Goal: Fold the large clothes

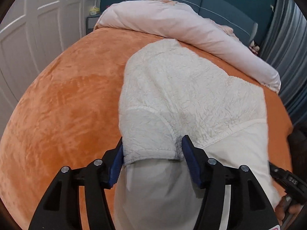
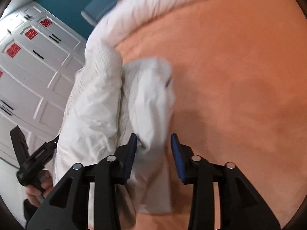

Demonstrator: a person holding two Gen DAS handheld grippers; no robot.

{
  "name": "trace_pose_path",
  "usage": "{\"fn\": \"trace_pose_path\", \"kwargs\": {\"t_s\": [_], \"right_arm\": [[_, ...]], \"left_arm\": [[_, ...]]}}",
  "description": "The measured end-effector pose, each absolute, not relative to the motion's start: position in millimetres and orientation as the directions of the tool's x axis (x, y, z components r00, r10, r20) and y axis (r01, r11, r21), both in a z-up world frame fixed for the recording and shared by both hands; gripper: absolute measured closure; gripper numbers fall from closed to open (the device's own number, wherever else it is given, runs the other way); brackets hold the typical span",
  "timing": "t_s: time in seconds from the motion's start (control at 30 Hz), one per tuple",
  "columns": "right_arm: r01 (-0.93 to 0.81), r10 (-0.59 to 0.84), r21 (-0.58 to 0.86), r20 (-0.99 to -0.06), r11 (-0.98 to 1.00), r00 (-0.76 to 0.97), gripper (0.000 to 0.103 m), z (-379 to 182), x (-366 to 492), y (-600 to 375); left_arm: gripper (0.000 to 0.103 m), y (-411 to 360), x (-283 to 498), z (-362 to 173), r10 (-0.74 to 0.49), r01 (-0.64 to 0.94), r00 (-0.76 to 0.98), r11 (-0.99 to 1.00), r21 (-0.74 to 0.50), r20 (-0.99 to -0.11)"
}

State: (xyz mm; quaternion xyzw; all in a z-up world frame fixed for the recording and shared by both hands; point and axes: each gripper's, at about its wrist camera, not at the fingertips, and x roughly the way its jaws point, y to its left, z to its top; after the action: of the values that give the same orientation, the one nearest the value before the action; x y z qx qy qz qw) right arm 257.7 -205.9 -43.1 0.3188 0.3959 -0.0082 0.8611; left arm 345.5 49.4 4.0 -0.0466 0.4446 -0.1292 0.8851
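Jacket (image 1: 184, 88), cream and crinkly on the outside with a smooth lining, lay on the orange bed cover (image 1: 63, 103), its near end draped toward the camera. A rolled pink duvet (image 1: 172, 23) sat behind it, touching its far edge. Left gripper (image 1: 152, 149) had its blue pads spread either side of a hemmed edge of the jacket; cloth filled the gap, but the jaws looked apart, not pinched. Right gripper (image 2: 153, 143) also stood apart, with a bunched fold, maybe a sleeve, between the pads; that view was blurred, so real contact couldn't be told. White wardrobe doors (image 2: 34, 61) stood off to the side. Judged soft, light, puffy and floppy, lining probably slick. Best hold looked like the stitched hem or seam, where the layers were thick enough not to slip.
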Motion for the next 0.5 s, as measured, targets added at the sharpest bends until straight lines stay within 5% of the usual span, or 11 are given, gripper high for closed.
{"fn": "trace_pose_path", "kwargs": {"t_s": [0.17,0.3,0.37,0.43,0.5], "right_arm": [[0.148,0.294,0.547,-0.637,0.824,0.712,0.046,10,272,-189],[0.149,0.396,0.611,-0.660,0.778,0.639,0.043,-10,295,-185],[0.160,0.449,0.638,-0.677,0.754,0.584,0.058,-30,311,-174],[0.136,0.500,0.676,-0.651,0.724,0.571,0.094,-31,312,-167],[0.040,0.508,0.693,-0.565,0.720,0.651,0.099,-1,295,-167]], "left_arm": [[0.048,44,309,38,-0.199,0.199,0.639,0.976,-0.090,-0.743],[0.048,35,294,42,-0.229,0.195,0.601,0.971,-0.138,-0.766],[0.048,33,291,35,-0.229,0.185,0.588,0.972,-0.147,-0.776],[0.048,30,284,33,-0.209,0.182,0.583,0.975,-0.125,-0.785],[0.048,30,279,35,-0.201,0.186,0.592,0.976,-0.111,-0.781]]}}
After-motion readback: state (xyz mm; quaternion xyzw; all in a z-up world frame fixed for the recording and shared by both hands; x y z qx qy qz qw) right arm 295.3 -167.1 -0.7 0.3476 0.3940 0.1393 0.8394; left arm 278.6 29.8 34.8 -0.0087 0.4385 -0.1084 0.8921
